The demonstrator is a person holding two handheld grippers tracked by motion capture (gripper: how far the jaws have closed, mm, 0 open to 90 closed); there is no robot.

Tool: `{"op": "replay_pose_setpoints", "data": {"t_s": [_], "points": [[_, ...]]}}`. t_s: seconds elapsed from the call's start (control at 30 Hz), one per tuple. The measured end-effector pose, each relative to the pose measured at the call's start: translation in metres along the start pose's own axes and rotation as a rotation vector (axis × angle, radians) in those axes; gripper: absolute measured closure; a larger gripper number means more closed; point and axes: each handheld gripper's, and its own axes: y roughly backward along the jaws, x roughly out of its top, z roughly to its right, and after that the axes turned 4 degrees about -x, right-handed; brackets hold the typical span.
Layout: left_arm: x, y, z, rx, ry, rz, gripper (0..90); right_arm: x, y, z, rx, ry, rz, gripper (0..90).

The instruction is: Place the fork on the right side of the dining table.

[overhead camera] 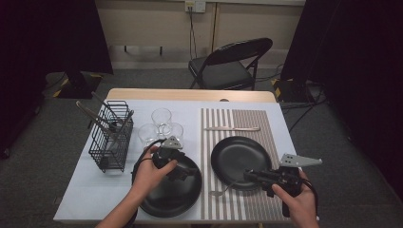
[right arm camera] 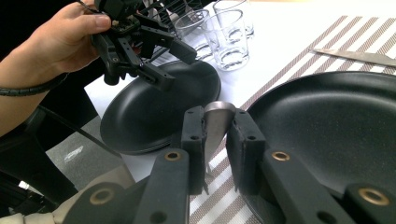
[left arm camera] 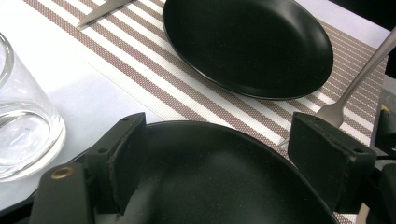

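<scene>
Right claw is pinching a fork just left of the plate, placing it; left claw is hovering wide; next, release flat.

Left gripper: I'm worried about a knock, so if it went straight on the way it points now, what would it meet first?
Probably the near black plate under the open left gripper; beyond it, the fork and the far black plate. Depth is unclear.

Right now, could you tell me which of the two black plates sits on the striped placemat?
The right-hand black plate, nearest the knife, sits on the striped placemat. The other black plate lies on the plain white cloth, under the left claw.
</scene>
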Motion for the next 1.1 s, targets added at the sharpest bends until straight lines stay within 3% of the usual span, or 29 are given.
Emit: {"op": "replay_pose_setpoints", "data": {"t_s": [0.7, 1.1], "points": [[0.001, -0.007, 0.003, -0.015, -0.011, -0.018, 20.1, -0.012, 0.009, 0.012, -0.003, -0.033, -0.008, 77.6], [0.000, -0.008, 0.002, -0.023, -0.001, -0.027, 20.1, -0.018, 0.014, 0.021, -0.035, -0.073, -0.014, 78.1]]}}
